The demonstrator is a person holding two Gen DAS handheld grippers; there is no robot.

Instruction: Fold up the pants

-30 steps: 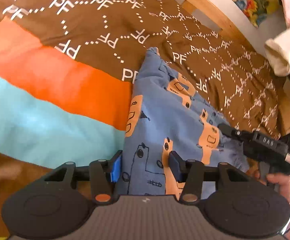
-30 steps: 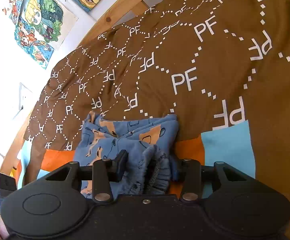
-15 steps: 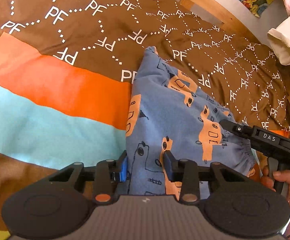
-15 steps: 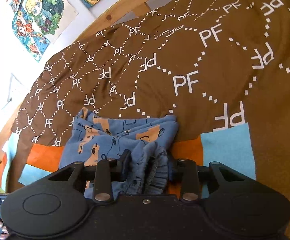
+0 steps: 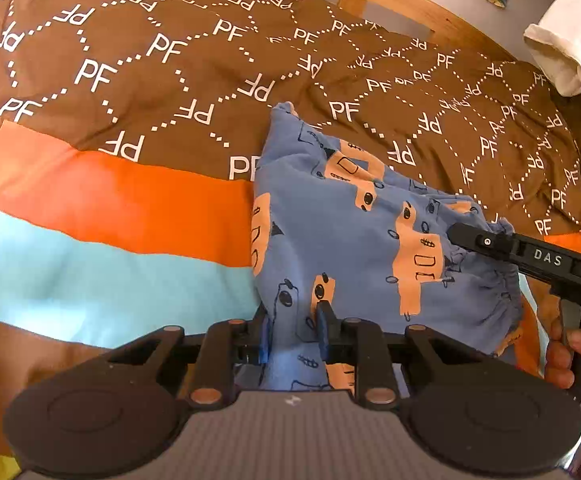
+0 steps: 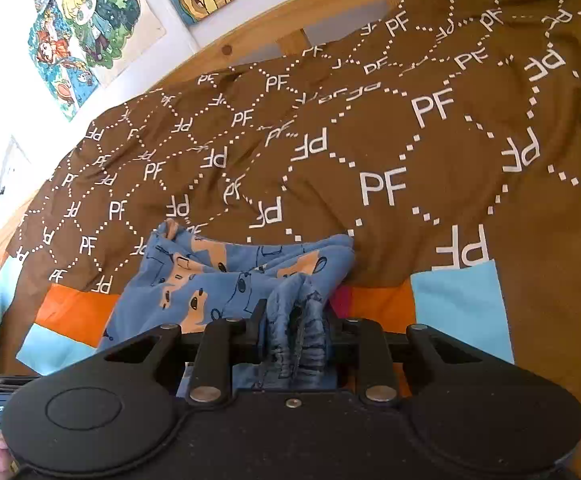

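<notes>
Pants (image 5: 354, 236), blue with orange print, lie bunched on the brown PF bedspread (image 5: 162, 80). Left gripper (image 5: 292, 330) pinches the near edge; right gripper (image 6: 296, 330) is clamped on the gathered waistband.

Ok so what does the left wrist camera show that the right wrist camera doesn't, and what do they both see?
Only the left wrist view shows the right gripper from the side, clamped on the gathered waistband, and a white cloth at the bed's far edge. Only the right wrist view shows the cartoon posters on the wall and the waistband bunched between its own fingers. Both show the blue printed pants on the brown PF-patterned bedspread, gripped by both grippers, including the left gripper.
</notes>
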